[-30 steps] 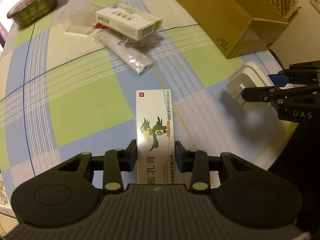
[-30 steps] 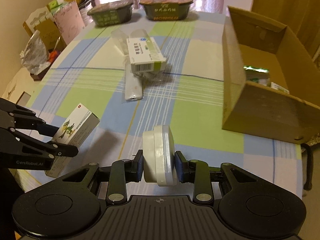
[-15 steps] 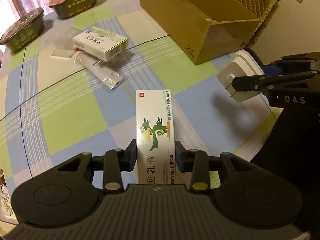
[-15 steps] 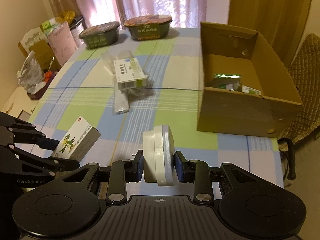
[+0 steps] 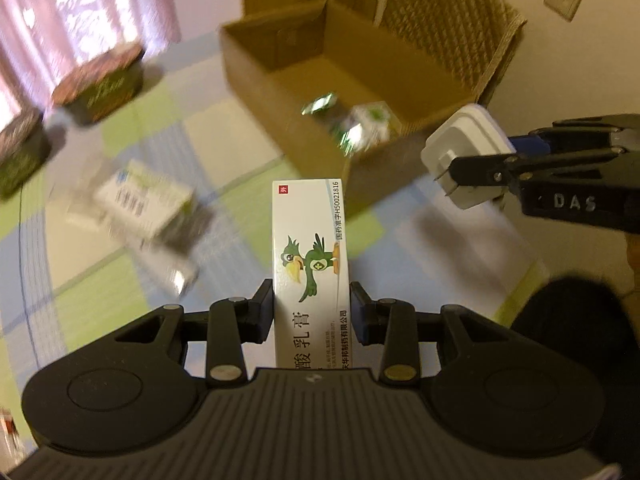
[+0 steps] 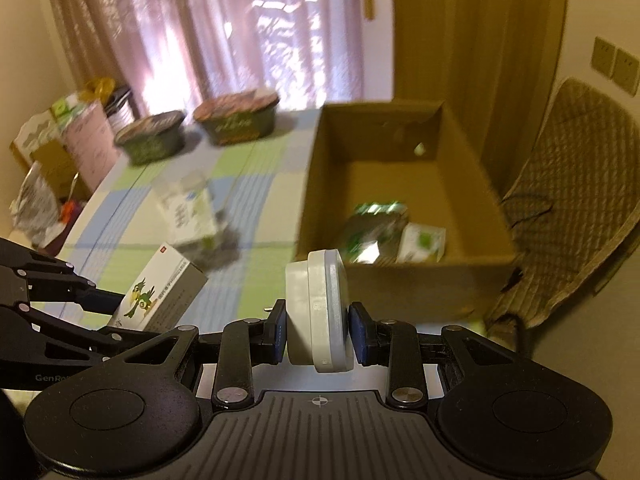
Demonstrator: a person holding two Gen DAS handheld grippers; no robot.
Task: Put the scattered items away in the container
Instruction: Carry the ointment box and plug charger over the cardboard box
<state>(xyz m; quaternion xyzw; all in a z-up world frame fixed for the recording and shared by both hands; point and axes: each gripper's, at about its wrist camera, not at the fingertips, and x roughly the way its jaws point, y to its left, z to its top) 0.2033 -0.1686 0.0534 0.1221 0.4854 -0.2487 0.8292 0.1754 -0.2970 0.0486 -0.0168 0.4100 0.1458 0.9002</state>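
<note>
Ahead of you on the checked green, blue and cream tablecloth (image 6: 256, 184) stand two dark green oval bowls with printed lids (image 6: 236, 118), near the pink curtains. Nearer, a white and green carton (image 5: 140, 200) lies blurred on some clear plastic wrapping, well apart from the open brown cardboard box (image 6: 400, 276). A woven tan chair (image 6: 572, 216) stands just beside the box's far side. Nothing lies between your grippers and the box's near wall.

Inside the box, shiny green packets (image 6: 372, 228) and a small white and green pack (image 6: 424, 242) rest on the floor by the near wall.

Your left gripper (image 5: 312, 312) clamps a long white carton printed with a green cartoon bird (image 5: 310, 256), held in the air short of the box. Your right gripper (image 6: 316, 326) squeezes a white rounded plastic plug adapter (image 6: 318, 308) on its flat faces, raised just before the box's near wall.
</note>
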